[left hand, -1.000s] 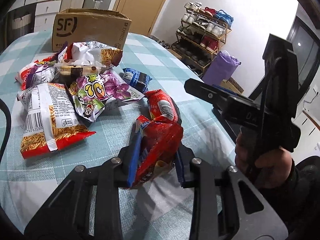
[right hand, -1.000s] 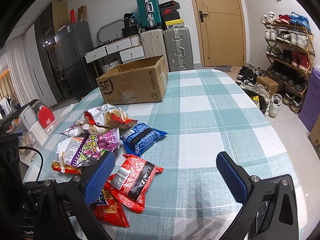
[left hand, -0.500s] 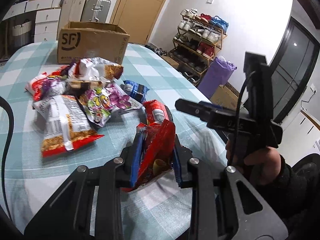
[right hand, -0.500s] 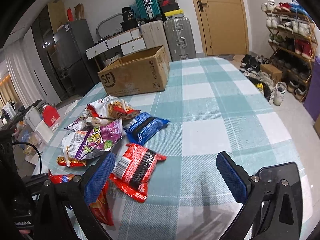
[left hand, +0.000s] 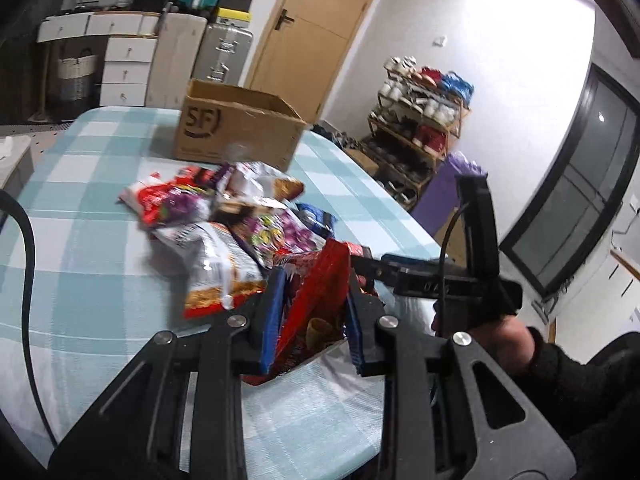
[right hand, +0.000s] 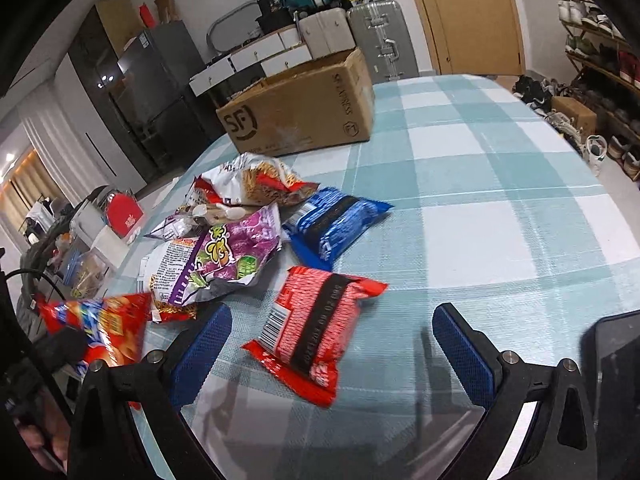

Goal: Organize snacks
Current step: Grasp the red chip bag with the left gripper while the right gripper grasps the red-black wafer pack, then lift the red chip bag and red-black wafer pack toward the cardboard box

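Note:
My left gripper (left hand: pixel 314 322) is shut on a red chip bag (left hand: pixel 316 304) and holds it above the table's near edge; the same bag shows at the left of the right wrist view (right hand: pixel 104 326). My right gripper (right hand: pixel 332 356) is open and empty, just above a red snack pack (right hand: pixel 314 328) that lies between its fingers. A pile of snack bags (right hand: pixel 224 236) and a blue pack (right hand: pixel 332 222) lie beyond it. An open SF cardboard box (right hand: pixel 304 112) stands at the table's far end.
The table has a teal checked cloth (right hand: pixel 480 184). A shoe rack (left hand: pixel 420 112) stands by the wall to the right. Suitcases and white drawers (left hand: pixel 128 64) stand behind the box. A cable (left hand: pixel 24 248) hangs at the left.
My left gripper has lifted the red chip bag up and away from the table. My right gripper has moved forward over the red snack pack and stayed open.

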Action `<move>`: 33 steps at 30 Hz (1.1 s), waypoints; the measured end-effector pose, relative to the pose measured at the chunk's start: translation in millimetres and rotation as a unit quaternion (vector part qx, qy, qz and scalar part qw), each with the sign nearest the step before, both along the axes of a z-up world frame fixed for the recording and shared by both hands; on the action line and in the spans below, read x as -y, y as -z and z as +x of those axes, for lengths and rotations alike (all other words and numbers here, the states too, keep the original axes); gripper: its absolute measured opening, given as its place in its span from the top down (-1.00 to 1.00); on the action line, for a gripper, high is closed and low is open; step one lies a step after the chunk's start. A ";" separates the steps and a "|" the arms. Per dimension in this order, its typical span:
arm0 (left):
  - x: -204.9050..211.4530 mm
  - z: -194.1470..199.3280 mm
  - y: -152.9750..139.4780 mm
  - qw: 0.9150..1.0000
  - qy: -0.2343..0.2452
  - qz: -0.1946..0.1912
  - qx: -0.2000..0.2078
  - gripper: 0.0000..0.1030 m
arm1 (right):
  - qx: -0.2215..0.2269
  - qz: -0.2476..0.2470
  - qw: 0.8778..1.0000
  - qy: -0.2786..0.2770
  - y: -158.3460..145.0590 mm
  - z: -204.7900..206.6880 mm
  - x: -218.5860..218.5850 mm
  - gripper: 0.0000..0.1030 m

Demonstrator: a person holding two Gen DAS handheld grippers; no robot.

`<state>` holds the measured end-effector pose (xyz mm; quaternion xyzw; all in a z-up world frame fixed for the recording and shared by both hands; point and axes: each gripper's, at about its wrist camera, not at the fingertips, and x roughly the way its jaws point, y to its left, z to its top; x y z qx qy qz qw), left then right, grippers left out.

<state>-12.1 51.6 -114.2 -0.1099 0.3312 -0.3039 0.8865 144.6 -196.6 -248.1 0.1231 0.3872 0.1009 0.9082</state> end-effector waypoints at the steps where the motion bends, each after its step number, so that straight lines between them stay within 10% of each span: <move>1: -4.7 -0.7 -2.2 1.000 -0.004 -0.002 0.002 0.52 | -0.001 -0.002 1.000 -0.004 0.5 1.6 -4.5 -0.97; 15: -32.1 -1.6 -25.6 0.999 -0.039 -0.019 0.019 0.52 | -0.008 -0.097 0.995 -0.026 12.0 14.2 -33.8 0.07; 33: -33.4 48.0 -91.5 0.995 -0.074 -0.020 0.060 0.64 | 0.094 -0.050 0.993 -0.041 -82.0 -8.4 -10.1 0.12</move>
